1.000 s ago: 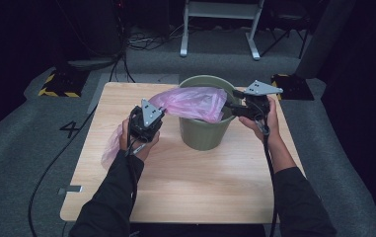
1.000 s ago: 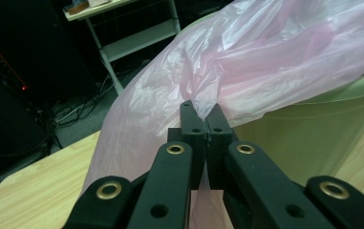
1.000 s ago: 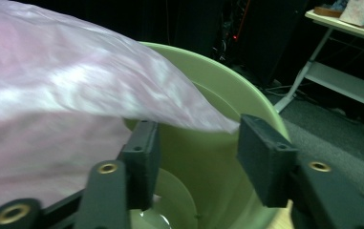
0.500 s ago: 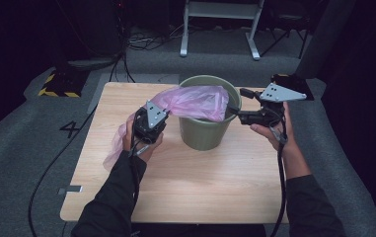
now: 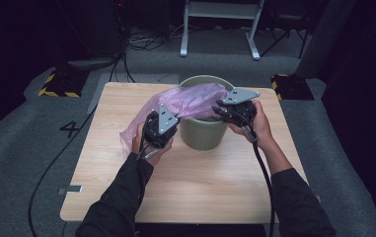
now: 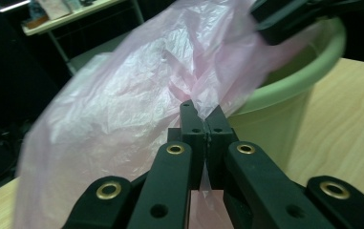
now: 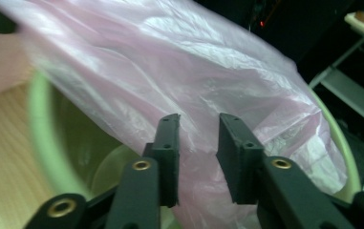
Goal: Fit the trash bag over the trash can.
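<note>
Pink plastic bag [image 5: 185, 101] is draped over the near-left part of the green bucket [image 5: 203, 136], with one end spilling down onto the wooden surface [image 5: 200, 182] on the left and the other end lying across the bucket's mouth. The bucket stands upright near the far middle of the surface. Through the right gripper view you can see down into the bucket [image 7: 50, 138]: pale green wall and what looks like a bare bottom, with the bag [image 7: 170, 76] hanging over the opening, so the bag isn't properly inside it yet.

Left gripper [image 5: 160, 129] sits just left of the bucket, and in its own view the jaws are clenched tight with a fold of the bag [image 6: 136, 90] pinched between them. The bucket's rim [image 6: 308, 71] is right behind.

Right gripper [image 5: 225, 111] is at the bucket's near-right rim. Its jaws have just been closing, but in its own view they're spread apart with film lying in the gap and behind it, and the pads aren't pressing on it, so no grasp there.
</note>
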